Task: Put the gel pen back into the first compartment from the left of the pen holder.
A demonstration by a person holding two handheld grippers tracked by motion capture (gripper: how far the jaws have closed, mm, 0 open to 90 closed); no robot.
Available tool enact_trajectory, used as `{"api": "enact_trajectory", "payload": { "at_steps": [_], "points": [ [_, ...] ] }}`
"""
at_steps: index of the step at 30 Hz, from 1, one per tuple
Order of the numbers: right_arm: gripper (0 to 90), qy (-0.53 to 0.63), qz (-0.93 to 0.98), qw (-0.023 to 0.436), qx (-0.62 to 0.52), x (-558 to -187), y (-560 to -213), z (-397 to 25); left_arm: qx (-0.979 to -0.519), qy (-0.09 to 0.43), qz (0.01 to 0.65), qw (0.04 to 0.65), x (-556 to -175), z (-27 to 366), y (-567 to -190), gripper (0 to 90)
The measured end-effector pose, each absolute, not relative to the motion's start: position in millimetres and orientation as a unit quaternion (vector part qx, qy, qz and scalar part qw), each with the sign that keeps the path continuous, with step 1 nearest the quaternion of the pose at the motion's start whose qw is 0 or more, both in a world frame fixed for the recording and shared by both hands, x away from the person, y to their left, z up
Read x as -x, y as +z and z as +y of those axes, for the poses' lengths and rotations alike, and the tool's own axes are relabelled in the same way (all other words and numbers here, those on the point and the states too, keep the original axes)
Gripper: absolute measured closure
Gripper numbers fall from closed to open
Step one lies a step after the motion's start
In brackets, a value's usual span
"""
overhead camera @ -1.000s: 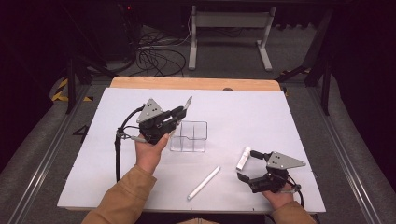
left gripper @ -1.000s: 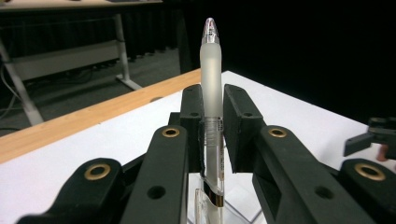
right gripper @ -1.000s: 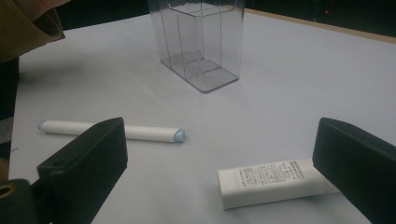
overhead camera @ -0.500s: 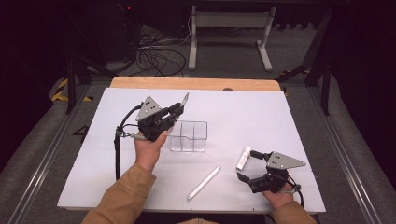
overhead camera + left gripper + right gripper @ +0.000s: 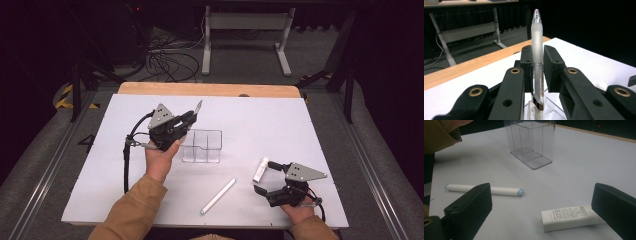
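A frosted clear pen (image 5: 537, 37) stands upright between the jaws of my left gripper (image 5: 537, 62), which is shut on its barrel. In the high view that left gripper (image 5: 187, 118) hovers just left of and above a clear plastic divided holder (image 5: 201, 146), and the pen (image 5: 198, 107) sticks up and to the right. My right gripper (image 5: 263, 176) rests open near the table's front right. A white eraser (image 5: 571, 217) lies between its spread jaws. A white marker (image 5: 484, 189) lies on the table to the left of the right gripper (image 5: 541, 191).
The white table top (image 5: 310, 130) has a wooden strip along its far edge. A sleeve (image 5: 441, 135) of the left arm shows at the upper left of the right gripper view. Desk legs and cables stand on the floor beyond the table.
My left gripper, still holding the pen, has drifted slightly left beside the holder. The right gripper, the eraser and the marker have stayed where they were.
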State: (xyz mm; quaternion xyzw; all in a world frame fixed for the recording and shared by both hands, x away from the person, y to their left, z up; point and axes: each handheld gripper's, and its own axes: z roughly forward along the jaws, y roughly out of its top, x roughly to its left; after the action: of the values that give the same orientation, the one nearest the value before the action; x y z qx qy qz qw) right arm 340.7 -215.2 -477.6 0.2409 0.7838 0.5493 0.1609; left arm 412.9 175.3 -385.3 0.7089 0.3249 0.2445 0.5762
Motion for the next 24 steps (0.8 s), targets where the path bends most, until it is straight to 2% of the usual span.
{"api": "enact_trajectory", "payload": {
  "at_steps": [7, 10, 13, 19, 24],
  "points": [
    [3.6, 0.549, 0.784, 0.160, -0.242, -340.6, -477.6, -215.2, -0.719, 0.238, 0.319, 0.570, -413.6, 172.0, -387.6, 77.0],
    [3.6, 0.549, 0.784, 0.161, -0.241, -340.7, -477.6, -215.2, -0.722, 0.232, 0.316, 0.570, -411.9, 171.0, -387.0, 62.0],
    [3.6, 0.549, 0.784, 0.161, -0.241, -340.7, -477.6, -215.3, -0.725, 0.241, 0.311, 0.565, -407.3, 169.1, -384.8, 53.0],
    [3.6, 0.550, 0.784, 0.160, -0.241, -340.5, -477.4, -215.6, -0.725, 0.261, 0.302, 0.561, -395.4, 167.3, -377.1, 42.0],
    [3.6, 0.549, 0.784, 0.160, -0.241, -340.6, -477.3, -215.7, -0.738, 0.234, 0.292, 0.562, -384.6, 166.0, -366.6, 36.3]
  ]
}}
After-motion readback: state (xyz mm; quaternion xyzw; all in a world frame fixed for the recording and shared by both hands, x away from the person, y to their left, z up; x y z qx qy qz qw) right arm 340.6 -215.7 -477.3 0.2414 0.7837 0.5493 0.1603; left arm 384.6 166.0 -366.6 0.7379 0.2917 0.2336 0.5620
